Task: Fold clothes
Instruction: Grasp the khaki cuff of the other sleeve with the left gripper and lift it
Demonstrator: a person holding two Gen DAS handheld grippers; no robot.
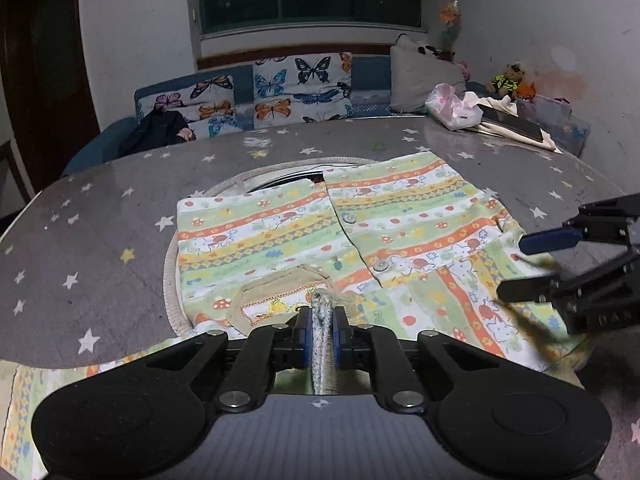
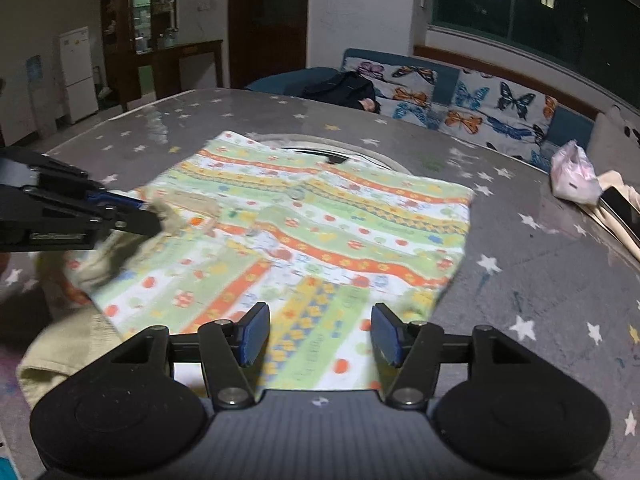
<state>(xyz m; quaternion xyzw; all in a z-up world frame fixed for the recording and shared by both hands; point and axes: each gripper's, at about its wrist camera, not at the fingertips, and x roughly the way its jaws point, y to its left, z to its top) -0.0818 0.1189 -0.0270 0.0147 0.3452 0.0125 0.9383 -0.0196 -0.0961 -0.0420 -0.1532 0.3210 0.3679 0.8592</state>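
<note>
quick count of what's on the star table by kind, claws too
striped shirt: 1
pink plastic bag: 1
cream cloth: 1
dark phone-like slab: 1
claws: 2, the left claw shut on the shirt's beige collar, the right claw open above the shirt
total: 6

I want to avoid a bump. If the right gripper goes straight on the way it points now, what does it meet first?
Probably the striped shirt: the open right gripper points down at the cloth lying flat on the table, with nothing between. Depth is hard to judge.
</note>
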